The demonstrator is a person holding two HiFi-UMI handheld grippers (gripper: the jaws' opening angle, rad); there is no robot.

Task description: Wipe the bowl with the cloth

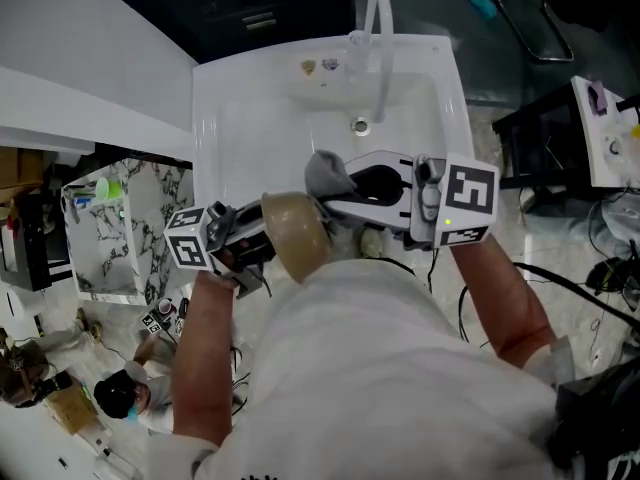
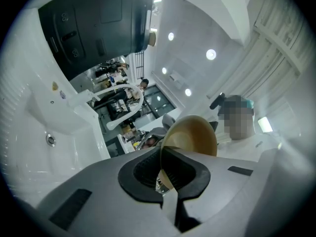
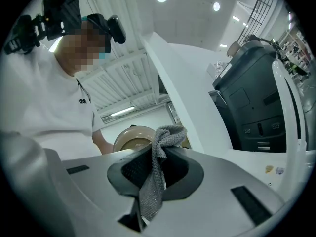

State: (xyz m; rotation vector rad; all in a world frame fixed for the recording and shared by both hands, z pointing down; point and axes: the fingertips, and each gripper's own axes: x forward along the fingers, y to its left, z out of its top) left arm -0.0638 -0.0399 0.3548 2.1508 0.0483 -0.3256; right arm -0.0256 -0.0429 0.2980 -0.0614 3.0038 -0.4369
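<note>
Item count:

- Bowl point(image 1: 298, 233): one is counted.
- Cloth point(image 1: 328, 176): one is counted.
- Grippers: two are counted, the left gripper point(image 2: 160, 174) and the right gripper point(image 3: 152, 169).
- Marker cubes: two are counted, one marker cube point(image 1: 192, 238) on the left unit and one point(image 1: 468, 203) on the right.
- Sink point(image 1: 240, 108): one is counted, fitted with one faucet point(image 1: 378, 28) and one drain point(image 1: 360, 125).

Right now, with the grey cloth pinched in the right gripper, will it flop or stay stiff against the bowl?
Probably floppy: the cloth bunches in loose folds in the right gripper. Its knit looks light and grippy, so it likely won't slide out. It should mould to the bowl.
</note>
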